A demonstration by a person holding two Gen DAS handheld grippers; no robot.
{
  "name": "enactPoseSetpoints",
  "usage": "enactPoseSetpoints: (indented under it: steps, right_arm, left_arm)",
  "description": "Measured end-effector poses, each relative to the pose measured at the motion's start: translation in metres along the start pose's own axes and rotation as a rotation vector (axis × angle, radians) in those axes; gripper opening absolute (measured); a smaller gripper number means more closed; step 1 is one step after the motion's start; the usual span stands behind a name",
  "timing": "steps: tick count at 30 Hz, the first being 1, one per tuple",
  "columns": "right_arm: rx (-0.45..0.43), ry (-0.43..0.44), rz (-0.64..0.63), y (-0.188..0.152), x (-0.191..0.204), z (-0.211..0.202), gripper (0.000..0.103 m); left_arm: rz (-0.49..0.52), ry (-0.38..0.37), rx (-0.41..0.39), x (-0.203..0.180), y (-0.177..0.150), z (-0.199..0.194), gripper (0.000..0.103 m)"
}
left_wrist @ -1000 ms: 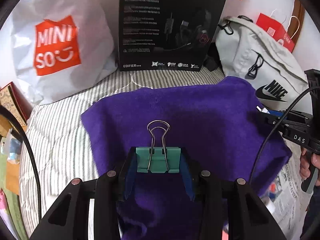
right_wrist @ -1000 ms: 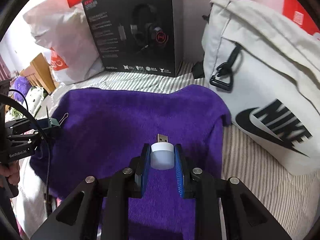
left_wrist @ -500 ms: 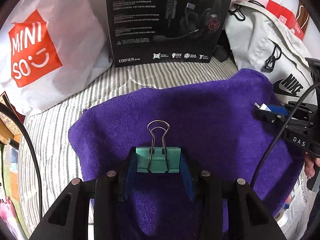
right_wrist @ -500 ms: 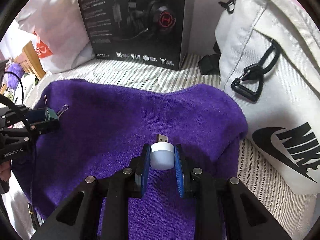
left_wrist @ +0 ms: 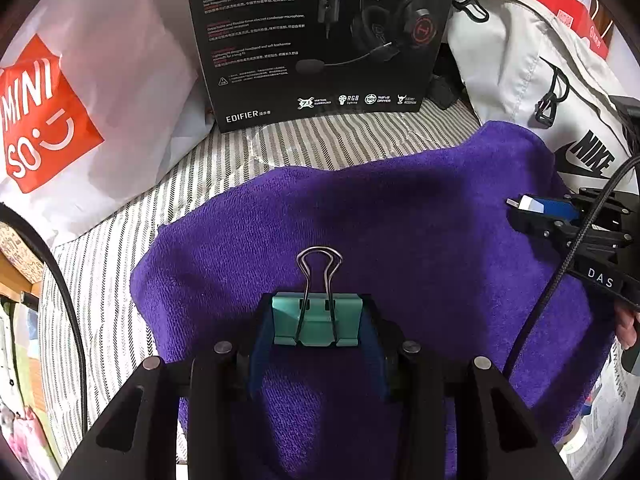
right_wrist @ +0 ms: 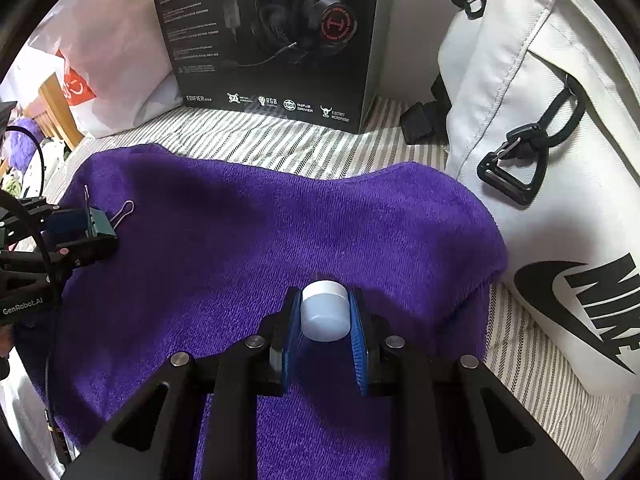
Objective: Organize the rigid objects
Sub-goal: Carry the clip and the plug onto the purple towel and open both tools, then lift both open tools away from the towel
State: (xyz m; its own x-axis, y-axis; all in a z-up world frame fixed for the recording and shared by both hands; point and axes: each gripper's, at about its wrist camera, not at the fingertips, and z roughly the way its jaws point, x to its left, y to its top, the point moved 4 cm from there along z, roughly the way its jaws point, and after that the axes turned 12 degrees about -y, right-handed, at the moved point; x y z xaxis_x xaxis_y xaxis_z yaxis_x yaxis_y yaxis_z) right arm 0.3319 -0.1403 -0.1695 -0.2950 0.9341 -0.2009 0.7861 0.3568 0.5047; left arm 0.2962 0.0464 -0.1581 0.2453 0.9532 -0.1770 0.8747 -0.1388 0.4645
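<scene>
Left wrist view: both clips of cargo low over the towel, ready to set down

Binder clip (left_wrist: 316, 324), teal body with folded-steel wire handles, is pinched between the left gripper (left_wrist: 316, 334) fingers, handles pointing forward over the purple towel (left_wrist: 400, 240). USB night light (right_wrist: 324, 312), a small frosted white plastic cap, is clamped in the right gripper (right_wrist: 324, 320), whose fingers are pressed in as far as they go on it.

Change over the last second: both grippers have come down and forward, closer to the towel. The towel fills more of each view, and the headset box (left_wrist: 320, 36) has grown and slid up the frame. In the right wrist view the USB plug that showed a second ago is now hidden behind the cap, so that gripper has tipped more steeply down. Grips unchanged on both.

Read: carry phase is ending, and placement on the towel looks like the next step. Neither item is released or visibly touching the cloth yet.

Materials:
- towel: thick terry, ribbed pile, soft and uneven, so rigid items may tilt on it
- striped bed cover (left_wrist: 120, 280) under it, thin woven
- box: glossy black card, standing upright at the back
- white Nike bag (right_wrist: 560, 160), canvas, beside the towel's right edge
- Miniso bag (left_wrist: 100, 100), crinkly plastic, back left
</scene>
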Motion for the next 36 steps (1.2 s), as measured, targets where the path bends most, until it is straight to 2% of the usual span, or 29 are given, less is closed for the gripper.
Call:
enactPoseSetpoints:
  steps: [4,6,8,9,10,17,27,31,36]
  right_arm:
    - [0.001,0.003,-0.004,0.000,-0.001,0.000,0.025]
    - [0.003,0.001,-0.013,-0.001,-0.001,-0.001,0.029]
    - [0.000,0.001,-0.012,-0.003,-0.002,-0.004,0.041]
    - [-0.005,0.006,-0.008,-0.005,-0.003,-0.008,0.043]
    - [-0.005,0.005,-0.004,-0.006,-0.004,-0.011,0.046]
    - [-0.068,-0.011,-0.001,-0.020,-0.004,-0.064,0.063]
    - [-0.118,0.009,-0.005,-0.060,0.002,-0.140,0.067]
    - [-0.125,0.015,-0.009,-0.074,0.007,-0.158,0.071]
    - [-0.100,0.034,0.034,-0.102,0.004,-0.170,0.071]
  left_arm:
    - [0.007,0.011,-0.006,-0.001,-0.001,0.000,0.040]
    - [0.006,0.013,-0.007,-0.001,-0.001,-0.001,0.042]
    - [-0.006,0.019,0.000,0.000,-0.003,-0.002,0.051]
    - [-0.012,0.025,0.005,0.000,-0.003,-0.001,0.060]
    - [-0.019,0.027,0.009,0.000,-0.005,-0.001,0.062]
    - [-0.032,0.027,0.032,-0.006,-0.016,-0.009,0.063]
    - [-0.009,0.054,0.009,-0.030,-0.036,-0.046,0.063]
    - [-0.005,0.047,-0.018,-0.044,-0.054,-0.072,0.064]
    - [-0.006,0.045,-0.021,-0.057,-0.086,-0.094,0.064]
